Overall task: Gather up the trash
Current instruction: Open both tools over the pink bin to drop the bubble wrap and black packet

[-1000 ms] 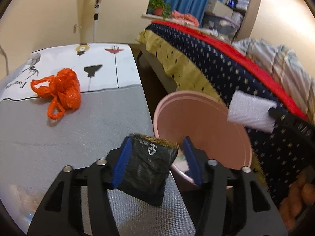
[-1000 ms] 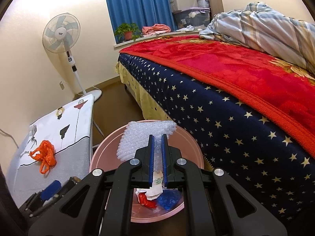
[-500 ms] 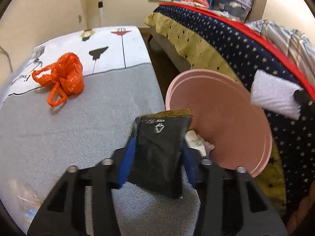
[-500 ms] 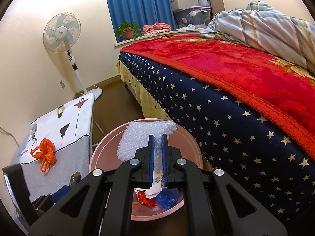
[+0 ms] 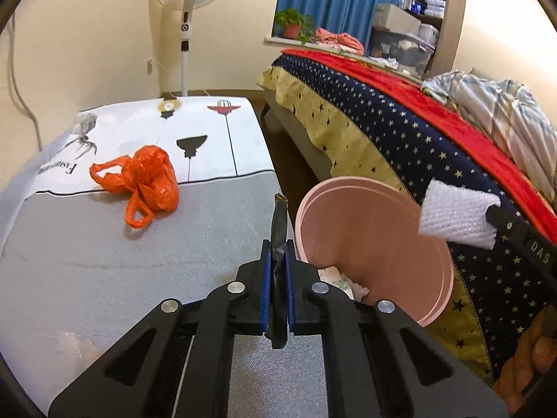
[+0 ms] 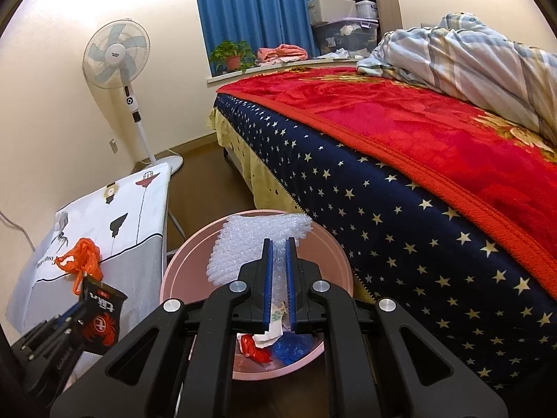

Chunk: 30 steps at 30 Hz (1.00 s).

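black wrapper (image 5: 279, 224) pinched edge-on (left gripper (image 5: 277, 261) just closed)

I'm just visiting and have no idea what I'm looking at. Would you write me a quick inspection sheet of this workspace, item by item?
Surface: ironing board, grey and white printed cover.
Job's things: black snack wrapper in the left gripper; bubble wrap in the right gripper, over the pink bin; orange plastic bag lying on the board.
Clutter: paper, red and blue scraps already in the bin.
Grippers: left jaws have just closed on the wrapper; right jaws shut on the bubble wrap.
Cables: a white cord down the wall at left.
Surroundings: bed with red blanket, standing fan, blue curtain, potted plant.
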Motion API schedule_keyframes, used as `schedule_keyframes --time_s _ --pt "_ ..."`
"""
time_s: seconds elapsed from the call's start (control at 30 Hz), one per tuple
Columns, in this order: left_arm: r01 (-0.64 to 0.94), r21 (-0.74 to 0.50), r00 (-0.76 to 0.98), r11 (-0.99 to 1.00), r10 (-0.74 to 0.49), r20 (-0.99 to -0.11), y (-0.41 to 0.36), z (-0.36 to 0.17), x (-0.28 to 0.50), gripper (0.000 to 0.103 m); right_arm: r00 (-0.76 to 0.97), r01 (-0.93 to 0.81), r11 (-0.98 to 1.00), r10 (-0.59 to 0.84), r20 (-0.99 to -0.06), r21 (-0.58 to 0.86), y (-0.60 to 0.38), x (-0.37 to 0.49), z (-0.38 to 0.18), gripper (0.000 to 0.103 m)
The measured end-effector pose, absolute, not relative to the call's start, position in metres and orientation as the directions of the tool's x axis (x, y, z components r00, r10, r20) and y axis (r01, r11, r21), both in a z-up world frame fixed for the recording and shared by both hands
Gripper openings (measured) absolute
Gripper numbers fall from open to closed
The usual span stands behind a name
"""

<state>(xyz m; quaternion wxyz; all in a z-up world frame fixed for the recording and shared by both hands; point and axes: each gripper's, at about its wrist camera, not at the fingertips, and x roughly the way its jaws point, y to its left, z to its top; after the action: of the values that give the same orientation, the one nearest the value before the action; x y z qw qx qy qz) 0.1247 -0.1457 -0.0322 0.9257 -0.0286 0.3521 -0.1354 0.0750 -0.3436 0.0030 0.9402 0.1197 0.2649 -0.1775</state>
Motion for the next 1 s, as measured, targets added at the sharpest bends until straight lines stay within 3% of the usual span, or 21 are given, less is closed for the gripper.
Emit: schedule_keyframes --time_s 0.53,1.0 --pt "0.307 -0.229 0.75 0.924 -0.383 -0.539 -0.16 -0.015 0.121 0.007 0.793 0.405 0.908 -0.291 -0.535 0.108 -0.344 0.068 0.007 0.007" --pt "0.384 -0.292 0.711 0.876 -0.482 -0.512 -0.185 -0.025 0.132 0.007 0.777 0.429 0.896 -0.304 -0.552 0.11 -0.352 0.076 -0.002 0.007"
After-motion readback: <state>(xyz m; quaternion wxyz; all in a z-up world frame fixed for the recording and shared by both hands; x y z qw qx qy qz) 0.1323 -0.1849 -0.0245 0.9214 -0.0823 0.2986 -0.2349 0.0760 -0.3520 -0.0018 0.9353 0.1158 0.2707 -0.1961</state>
